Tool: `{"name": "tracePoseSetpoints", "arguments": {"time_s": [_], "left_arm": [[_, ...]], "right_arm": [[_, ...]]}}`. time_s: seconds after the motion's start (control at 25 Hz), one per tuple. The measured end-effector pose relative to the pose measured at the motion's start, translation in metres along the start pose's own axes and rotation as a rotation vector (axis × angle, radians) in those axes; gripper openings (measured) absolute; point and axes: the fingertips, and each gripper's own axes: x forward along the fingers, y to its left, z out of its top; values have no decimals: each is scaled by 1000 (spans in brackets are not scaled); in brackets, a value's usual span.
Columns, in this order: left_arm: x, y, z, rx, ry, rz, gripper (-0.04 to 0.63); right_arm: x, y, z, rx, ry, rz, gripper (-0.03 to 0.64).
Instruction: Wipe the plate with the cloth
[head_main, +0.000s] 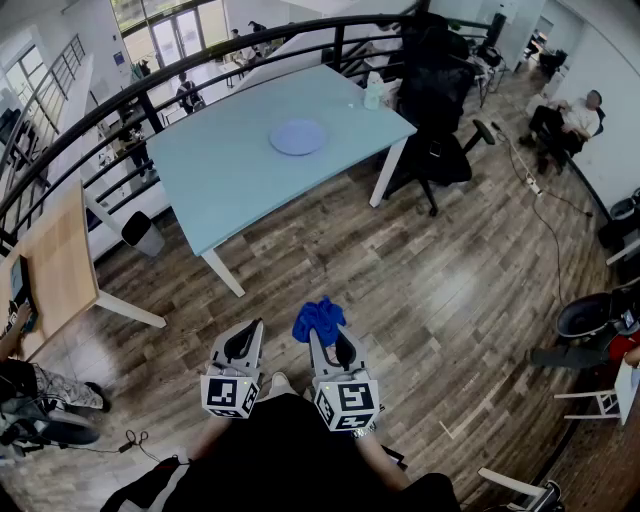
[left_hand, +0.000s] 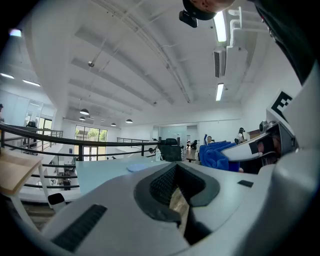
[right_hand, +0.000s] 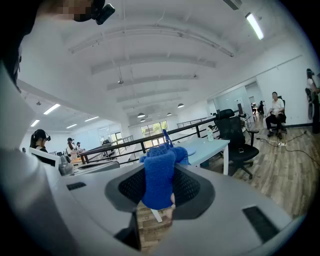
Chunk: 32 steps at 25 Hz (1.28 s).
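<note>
Right gripper (head_main: 322, 336) clamps a fuzzy blue cloth (head_main: 318, 317); left gripper (head_main: 249, 336) closed, empty. Round pale-blue plate (head_main: 298, 137) sits well apart, so approaching it is likely next.

The blue cloth (right_hand: 159, 180) is nubby terry. The floor (head_main: 450, 290) is glossy wood planking; the tabletop (head_main: 230, 175) is smooth and matt.

Lt-blue table (head_main: 230, 170) w/ bottle (head_main: 373, 92), blk office chair (head_main: 432, 110), railing (head_main: 150, 85), wood desk (head_main: 60, 265) at left
</note>
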Motion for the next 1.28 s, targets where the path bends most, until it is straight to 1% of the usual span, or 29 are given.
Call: {"name": "tracePoseSetpoints", "arguments": {"time_s": [0.16,0.32,0.56,0.72,0.84,1.08,1.28], "left_arm": [[-7,16,2,6,-6,-12,0],[-14,27,2,8,-11,-25,2],[-17,46,0,7,-8,-38,2],[-16,55,-1,4,-9,-58,1],[-16,60,-4,-2,-10,-78,0],[-5,57,-6,-5,-2,-122,0],[14,59,-8,4,1,-142,2]], "right_arm": [[4,19,-5,4,10,-7,120],[8,28,-8,13,8,-23,120],[19,47,-13,16,12,-24,120],[23,56,-12,18,-8,-47,120],[24,58,-15,33,-10,-83,120],[22,56,-19,55,-6,-111,120],[36,42,-16,71,-17,-133,120]]}}
